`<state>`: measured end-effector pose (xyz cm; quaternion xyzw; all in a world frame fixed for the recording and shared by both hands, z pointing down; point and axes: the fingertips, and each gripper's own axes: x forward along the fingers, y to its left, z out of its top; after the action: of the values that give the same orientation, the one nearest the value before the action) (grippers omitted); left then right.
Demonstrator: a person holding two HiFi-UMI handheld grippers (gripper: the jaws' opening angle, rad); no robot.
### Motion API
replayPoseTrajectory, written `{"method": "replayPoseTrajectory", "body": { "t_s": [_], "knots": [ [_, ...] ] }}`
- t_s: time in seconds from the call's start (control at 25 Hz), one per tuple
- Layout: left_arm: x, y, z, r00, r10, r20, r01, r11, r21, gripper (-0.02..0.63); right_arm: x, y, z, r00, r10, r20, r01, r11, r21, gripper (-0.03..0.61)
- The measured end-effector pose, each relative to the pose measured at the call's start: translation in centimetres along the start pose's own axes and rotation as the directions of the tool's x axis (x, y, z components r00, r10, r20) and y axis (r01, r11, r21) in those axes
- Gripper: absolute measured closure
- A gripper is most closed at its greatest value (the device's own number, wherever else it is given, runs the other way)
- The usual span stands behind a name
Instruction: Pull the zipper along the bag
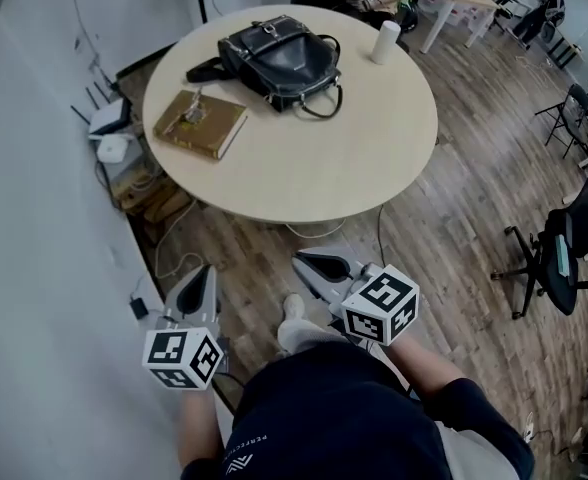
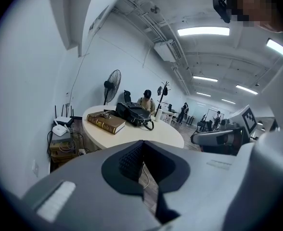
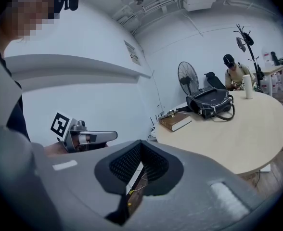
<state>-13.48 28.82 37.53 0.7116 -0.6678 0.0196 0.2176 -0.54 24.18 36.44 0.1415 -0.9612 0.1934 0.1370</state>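
Note:
The black bag (image 1: 279, 60) lies on the far side of a round beige table (image 1: 374, 158), its handles towards the near right. In the left gripper view the bag (image 2: 132, 113) is far ahead, and the right gripper view also has the bag (image 3: 211, 102) at a distance. My left gripper (image 1: 203, 272) and right gripper (image 1: 302, 261) are both over the wooden floor, short of the table's near edge and well apart from the bag. Both are shut with nothing between their jaws. The zipper itself is too small to make out.
A brown book (image 1: 199, 123) lies left of the bag and a white cylinder (image 1: 385, 41) stands behind it on the right. A white wall runs along the left, with routers and cables (image 1: 114, 148) on the floor. Office chairs (image 1: 559, 258) stand at the right. A person (image 3: 235, 71) sits behind the table.

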Motion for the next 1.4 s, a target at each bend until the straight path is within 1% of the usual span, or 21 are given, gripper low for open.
{"method": "replayPoseTrajectory", "body": {
  "t_s": [0.2, 0.32, 0.52, 0.72, 0.88, 1.04, 1.2, 1.28, 1.32, 1.36, 1.4],
  "knots": [
    [2.8, 0.9, 1.5, 1.0, 0.003, -0.01, -0.003, 1.0, 0.014, 0.597, 1.4, -3.4, 1.8, 0.999, -0.031, 0.014, 0.03, 0.999, 0.009, 0.574],
    [4.6, 1.5, 2.3, 1.0, -0.001, -0.019, 0.001, 1.0, 0.018, 0.597, 2.2, -5.1, 2.7, 0.999, -0.034, 0.018, 0.034, 0.999, 0.011, 0.574],
    [7.7, 1.3, 3.7, 0.998, -0.045, -0.034, 0.046, 0.999, 0.006, 0.598, 3.2, -8.2, 3.9, 0.998, -0.05, 0.023, 0.05, 0.998, 0.024, 0.574],
    [10.5, 1.5, 4.6, 0.997, -0.055, -0.055, 0.056, 0.998, 0.007, 0.597, 4.0, -11.4, 4.8, 0.994, -0.101, 0.046, 0.1, 0.994, 0.036, 0.572],
    [12.5, 1.6, 5.2, 0.995, -0.059, -0.081, 0.063, 0.997, 0.049, 0.597, 4.6, -13.4, 5.6, 0.99, -0.13, 0.06, 0.128, 0.991, 0.045, 0.572],
    [14.4, 2.3, 6.7, 0.995, -0.064, -0.081, 0.071, 0.994, 0.077, 0.597, 5.5, -14.6, 6.7, 0.987, -0.145, 0.073, 0.142, 0.989, 0.045, 0.572],
    [16.6, 3.5, 7.7, 0.992, -0.083, -0.097, 0.094, 0.99, 0.109, 0.597, 6.5, -16.1, 7.1, 0.98, -0.182, 0.078, 0.177, 0.982, 0.068, 0.571],
    [18.4, 4.3, 8.4, 0.989, -0.106, -0.1, 0.117, 0.986, 0.115, 0.597, 7.2, -17.3, 7.6, 0.975, -0.207, 0.081, 0.201, 0.977, 0.074, 0.571],
    [19.3, 4.6, 8.7, 0.987, -0.122, -0.105, 0.133, 0.984, 0.114, 0.597, 7.6, -18.0, 7.8, 0.972, -0.221, 0.081, 0.214, 0.974, 0.079, 0.563],
    [20.2, 4.9, 8.9, 0.984, -0.139, -0.115, 0.152, 0.982, 0.115, 0.597, 8.0, -18.5, 8.1, 0.969, -0.235, 0.081, 0.228, 0.97, 0.086, 0.514],
    [21.0, 5.1, 9.2, 0.979, -0.157, -0.127, 0.172, 0.978, 0.119, 0.597, 8.4, -19.0, 8.5, 0.965, -0.25, 0.082, 0.242, 0.966, 0.096, 0.505]
  ]
}}
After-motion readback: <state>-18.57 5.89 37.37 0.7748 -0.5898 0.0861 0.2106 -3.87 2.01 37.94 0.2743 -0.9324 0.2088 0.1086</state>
